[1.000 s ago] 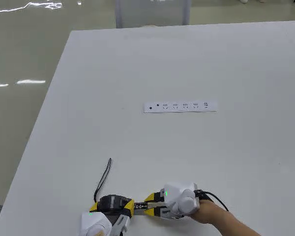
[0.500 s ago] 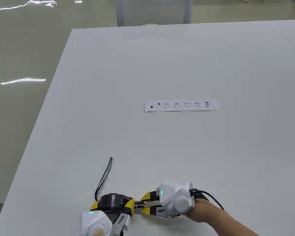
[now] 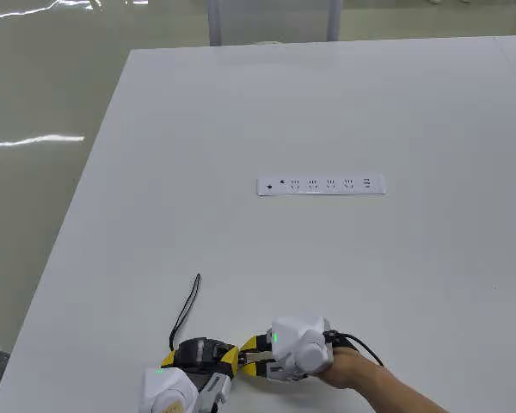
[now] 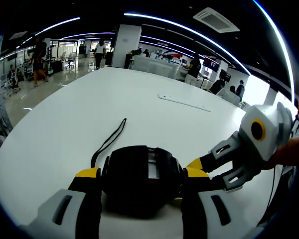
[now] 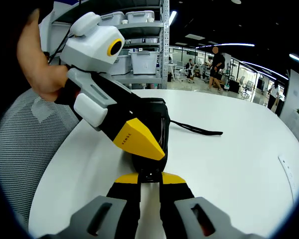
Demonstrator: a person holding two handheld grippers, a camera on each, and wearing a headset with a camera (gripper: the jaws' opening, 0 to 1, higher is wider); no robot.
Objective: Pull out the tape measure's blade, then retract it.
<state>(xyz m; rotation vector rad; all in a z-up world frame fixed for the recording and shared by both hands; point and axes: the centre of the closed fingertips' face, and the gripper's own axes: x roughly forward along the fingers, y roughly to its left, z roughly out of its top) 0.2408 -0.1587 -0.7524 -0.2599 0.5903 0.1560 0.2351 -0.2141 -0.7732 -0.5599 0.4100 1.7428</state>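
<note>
The black tape measure (image 3: 202,351) lies near the table's front edge, its black wrist strap (image 3: 186,308) trailing away from it. My left gripper (image 3: 199,358) is shut on the case (image 4: 139,177), one yellow fingertip on each side. My right gripper (image 3: 248,357) comes in from the right, close against the case. In the right gripper view its jaws (image 5: 149,178) are shut on the blade's end hook, right at the mouth of the case (image 5: 152,127). Hardly any blade shows between hook and case.
A white power strip (image 3: 321,185) lies mid-table, well beyond the grippers. The white table (image 3: 370,275) runs wide to the right and back; its left edge is close to the left gripper. People and shelves stand in the room behind.
My right gripper has moved left toward the case, and the short length of blade seen between them has shrunk to almost nothing. The left gripper keeps hold of the case.
</note>
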